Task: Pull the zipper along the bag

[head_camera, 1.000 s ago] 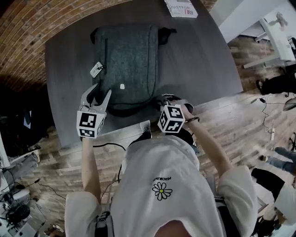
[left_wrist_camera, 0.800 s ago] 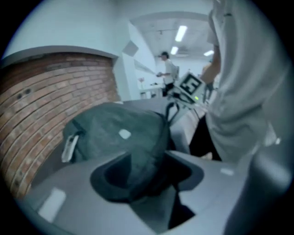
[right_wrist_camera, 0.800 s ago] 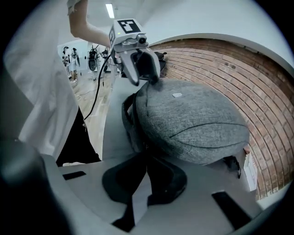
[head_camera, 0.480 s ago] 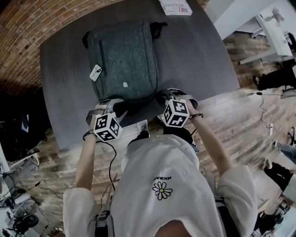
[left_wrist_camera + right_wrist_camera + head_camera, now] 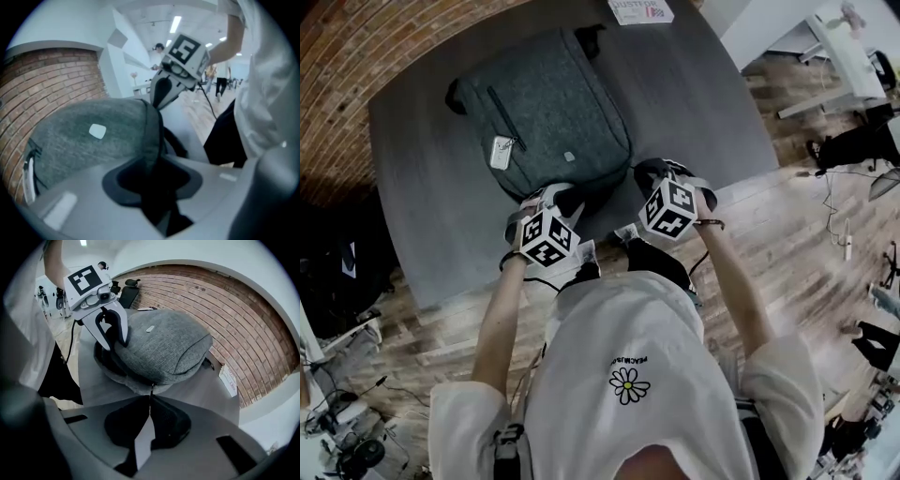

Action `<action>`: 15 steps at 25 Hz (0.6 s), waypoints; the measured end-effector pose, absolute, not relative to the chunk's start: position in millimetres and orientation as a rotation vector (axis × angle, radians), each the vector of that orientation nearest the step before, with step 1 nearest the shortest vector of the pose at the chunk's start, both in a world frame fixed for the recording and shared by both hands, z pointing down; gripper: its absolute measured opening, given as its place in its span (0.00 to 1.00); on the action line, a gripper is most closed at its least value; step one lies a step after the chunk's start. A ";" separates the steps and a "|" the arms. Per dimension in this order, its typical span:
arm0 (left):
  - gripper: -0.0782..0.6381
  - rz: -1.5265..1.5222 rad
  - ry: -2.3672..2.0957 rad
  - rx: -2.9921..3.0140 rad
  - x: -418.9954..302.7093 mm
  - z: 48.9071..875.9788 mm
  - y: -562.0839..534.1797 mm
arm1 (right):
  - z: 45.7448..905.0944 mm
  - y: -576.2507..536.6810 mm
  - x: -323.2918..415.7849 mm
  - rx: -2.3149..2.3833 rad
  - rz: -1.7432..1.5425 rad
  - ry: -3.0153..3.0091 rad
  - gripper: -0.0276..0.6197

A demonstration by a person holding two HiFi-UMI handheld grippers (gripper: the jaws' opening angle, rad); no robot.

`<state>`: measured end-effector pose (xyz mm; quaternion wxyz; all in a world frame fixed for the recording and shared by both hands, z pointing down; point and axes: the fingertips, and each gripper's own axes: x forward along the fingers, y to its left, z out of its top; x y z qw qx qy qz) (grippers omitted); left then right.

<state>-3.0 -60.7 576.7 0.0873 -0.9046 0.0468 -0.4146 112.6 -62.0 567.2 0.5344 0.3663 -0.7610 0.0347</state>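
We list one grey felt bag (image 5: 546, 117), flat on the dark grey surface (image 5: 694, 103), contents unseen. Our left tool (image 5: 152, 164), its jaws just closing, pinches the bag's near edge. Our right tool (image 5: 150, 399) is pressed together on the thin zipper pull (image 5: 151, 389).

the head view looks steeply down from above. both gripper views sit low, close to the bag (image 5: 539, 122), facing each other.

I find the head view dim, its edges bowed; both gripper views vignette black, foregrounds soft, ceiling lights (image 5: 176, 23) glaring.
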 end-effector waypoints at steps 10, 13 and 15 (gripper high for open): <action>0.28 -1.225 0.140 -2.693 0.9 576.0 -57.6 | 566.9 -63.5 115.3 0.921 0.114 -1.863 0.05; 0.28 -1.224 0.147 -2.691 0.5 576.0 -57.5 | 564.6 -63.1 113.8 0.936 0.134 -1.896 0.05; 0.28 -1.222 0.146 -2.690 0.4 576.0 -57.9 | 559.8 -61.6 113.7 0.955 0.141 -1.914 0.05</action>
